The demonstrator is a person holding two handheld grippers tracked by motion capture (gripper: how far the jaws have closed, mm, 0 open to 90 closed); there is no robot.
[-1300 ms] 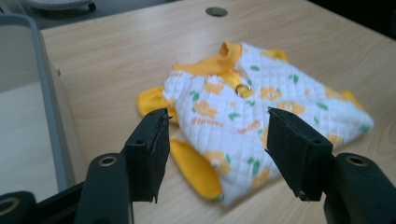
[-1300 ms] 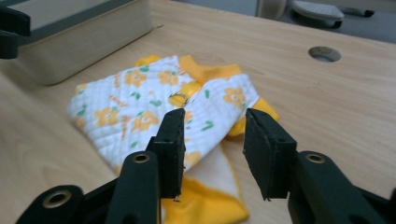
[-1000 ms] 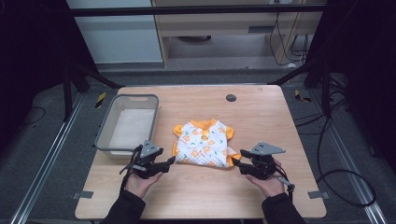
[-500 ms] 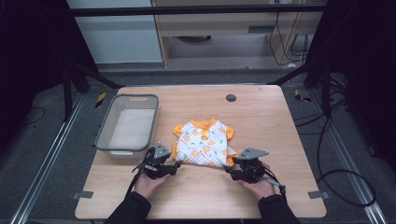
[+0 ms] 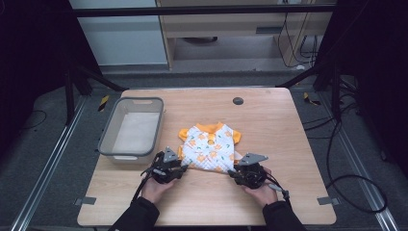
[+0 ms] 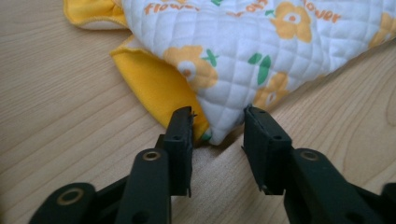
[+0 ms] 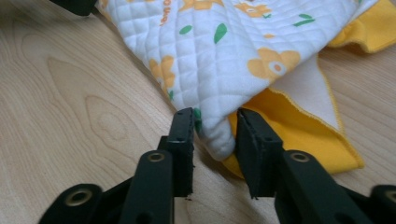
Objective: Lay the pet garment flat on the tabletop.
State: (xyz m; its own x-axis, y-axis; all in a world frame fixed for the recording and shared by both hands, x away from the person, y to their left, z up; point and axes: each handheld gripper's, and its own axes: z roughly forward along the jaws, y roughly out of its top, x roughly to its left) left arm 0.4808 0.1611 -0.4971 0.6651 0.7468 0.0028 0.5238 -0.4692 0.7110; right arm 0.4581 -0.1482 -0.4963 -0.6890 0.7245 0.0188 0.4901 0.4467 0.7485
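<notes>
A small quilted white garment (image 5: 209, 147) with orange flowers and yellow trim lies flat on the wooden table (image 5: 274, 120). My left gripper (image 5: 182, 168) is at the garment's near left corner. In the left gripper view the left gripper (image 6: 218, 122) is open, its jaws astride the corner of the garment (image 6: 224, 116) with a gap on one side. My right gripper (image 5: 234, 174) is at the near right corner. In the right gripper view the right gripper (image 7: 215, 122) is open around the folded corner of the garment (image 7: 217, 135), which nearly fills the gap.
A grey plastic basket (image 5: 108, 144) lined with white stands at the table's left, just beyond my left hand. A black round grommet (image 5: 237, 101) sits in the tabletop near the far edge. Bare wood lies to the right of the garment.
Both grippers have moved inward and forward from the near part of the table to the garment's two near corners. The garment has not moved.
</notes>
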